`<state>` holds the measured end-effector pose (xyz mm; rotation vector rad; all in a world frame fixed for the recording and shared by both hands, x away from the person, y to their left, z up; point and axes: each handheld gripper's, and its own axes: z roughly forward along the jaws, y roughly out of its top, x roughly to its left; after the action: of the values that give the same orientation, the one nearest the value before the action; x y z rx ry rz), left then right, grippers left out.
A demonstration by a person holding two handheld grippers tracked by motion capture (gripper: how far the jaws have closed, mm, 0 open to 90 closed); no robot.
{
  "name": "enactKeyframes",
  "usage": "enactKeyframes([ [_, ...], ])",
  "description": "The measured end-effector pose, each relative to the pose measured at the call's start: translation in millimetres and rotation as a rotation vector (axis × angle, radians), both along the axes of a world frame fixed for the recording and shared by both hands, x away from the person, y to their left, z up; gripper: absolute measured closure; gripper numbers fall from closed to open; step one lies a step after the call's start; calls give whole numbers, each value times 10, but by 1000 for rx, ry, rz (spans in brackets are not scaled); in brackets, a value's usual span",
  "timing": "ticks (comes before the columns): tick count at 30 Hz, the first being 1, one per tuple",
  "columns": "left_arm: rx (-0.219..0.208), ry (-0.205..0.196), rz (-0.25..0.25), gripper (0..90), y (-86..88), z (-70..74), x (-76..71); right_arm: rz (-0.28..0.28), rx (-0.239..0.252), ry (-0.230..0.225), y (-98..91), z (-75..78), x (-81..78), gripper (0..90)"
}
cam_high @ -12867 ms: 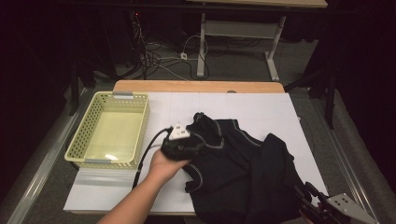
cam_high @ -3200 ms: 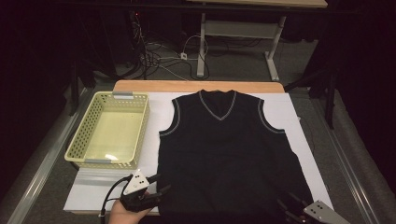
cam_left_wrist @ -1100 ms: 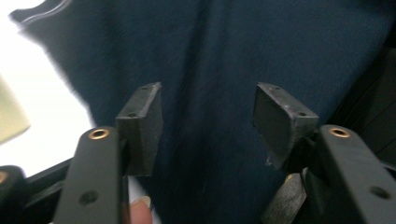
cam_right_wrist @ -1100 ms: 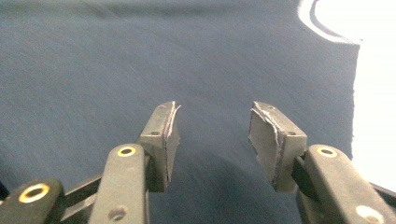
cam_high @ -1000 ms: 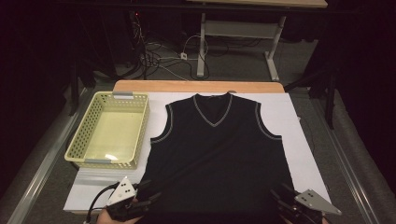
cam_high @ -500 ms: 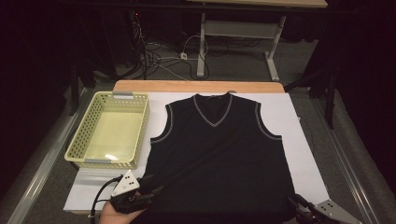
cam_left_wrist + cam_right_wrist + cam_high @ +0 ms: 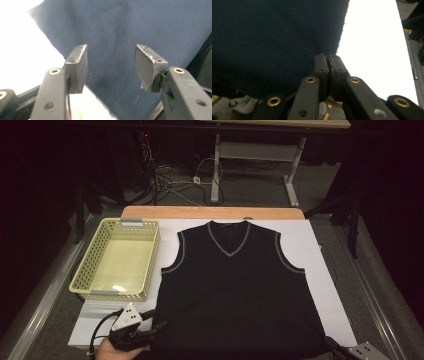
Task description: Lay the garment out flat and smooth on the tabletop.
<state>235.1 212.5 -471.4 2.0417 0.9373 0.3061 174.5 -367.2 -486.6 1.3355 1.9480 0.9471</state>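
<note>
White board [image 7: 320, 270] covers the tabletop, and a black sleeveless V-neck sweater [image 7: 235, 295] with grey trim lies spread flat on it, collar at the far side. Left of it sits a pale yellow perforated basket [image 7: 117, 262]. At the near left corner of the hem, the left gripper [image 7: 152, 320] holds its jaws apart over the fabric edge, pressing on nothing. At the near right corner, the right gripper [image 7: 328, 65] has just been closing, and its jaws are now together, pinching the sweater's hem corner.
</note>
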Motion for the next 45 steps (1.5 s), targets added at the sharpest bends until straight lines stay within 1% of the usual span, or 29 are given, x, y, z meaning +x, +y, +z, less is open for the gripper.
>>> enactKeyframes([
  [1, -1, 7, 14, 441, 11, -62, -20, 0, 0, 0, 0, 0, 0, 868],
  [2, 0, 13, 31, 441, 21, -124, -35, -7, -1, -20, 15, -36, -8, 867],
  [3, 23, 38, 50, 441, 31, -202, -40, -8, -5, -20, 20, -32, -6, 867],
  [5, 44, 13, 49, 437, 44, -211, -61, -2, -25, -19, 32, -17, -8, 867],
  [7, 36, 13, 56, 440, 49, -215, -68, -1, -21, -23, 40, -21, -10, 866],
  [8, 27, 22, 57, 440, 47, -224, -64, -1, -15, -23, 52, -24, -11, 866],
  [10, 47, 36, 54, 441, 15, -251, -51, 6, -22, -25, 74, -19, 7, 860],
  [12, 52, 24, 51, 458, -6, -257, -46, 2, -7, -40, 80, 9, 79, 789],
  [13, 52, 24, 51, 481, -6, -257, -46, -4, 10, -44, 75, 22, 118, 746],
  [15, 42, 6, 65, 520, 6, -282, -59, -22, 41, -49, 78, 43, 215, 640],
  [18, 36, -3, 65, 652, 17, -295, -69, -38, 39, -32, 110, 23, 374, 590],
  [20, 26, 7, 58, 742, 23, -295, -64, -41, 19, -9, 144, -25, 431, 607],
  [21, 22, 10, 55, 742, 25, -295, -64, -41, 19, -9, 144, -25, 431, 607],
  [22, 20, 7, 50, 772, 24, -298, -70, -34, 25, -18, 151, -39, 432, 653],
  [23, 16, 4, 43, 835, 23, -304, -78, -11, 41, -7, 154, -36, 427, 796],
  [24, 24, -1, 37, 842, 21, -298, -88, 1, 42, -5, 158, -34, 422, 840],
  [25, 24, -1, 37, 847, 21, -298, -88, 1, 42, -5, 158, -34, 422, 840],
  [26, 38, -6, 28, 850, 29, -285, -104, 5, 22, -14, 178, -29, 398, 865],
  [29, 42, -10, 17, 851, 55, -272, -129, 1, 19, -22, 164, -20, 370, 873],
  [32, 26, -19, 2, 850, 119, -250, -183, -4, 29, -40, 94, -2, 267, 879],
  [33, 3, -23, -11, 850, 178, -247, -222, -1, 25, -43, 82, -5, 236, 880],
  [35, 4, -17, -12, 850, 199, -252, -242, 7, 25, -41, 70, -19, 178, 880],
  [36, 10, -2, -19, 850, 220, -271, -282, 12, 29, -38, 66, -23, 149, 880],
  [40, 30, -4, -26, 848, 206, -278, -319, 22, 30, -42, 59, -12, 92, 880],
  [41, 20, -3, -13, 845, 203, -263, -314, 27, 31, -46, 63, -3, 89, 878],
  [42, 12, -1, -3, 833, 200, -260, -309, 30, 34, -45, 68, -3, 92, 873],
  [43, 12, -1, -3, 796, 200, -260, -309, 35, 38, -43, 71, -6, 97, 861],
  [44, 20, -10, 13, 741, 199, -257, -300, 43, 48, -40, 74, -8, 101, 834],
  [45, 8, -9, 19, 689, 208, -255, -292, 51, 60, -41, 73, -9, 104, 770],
])
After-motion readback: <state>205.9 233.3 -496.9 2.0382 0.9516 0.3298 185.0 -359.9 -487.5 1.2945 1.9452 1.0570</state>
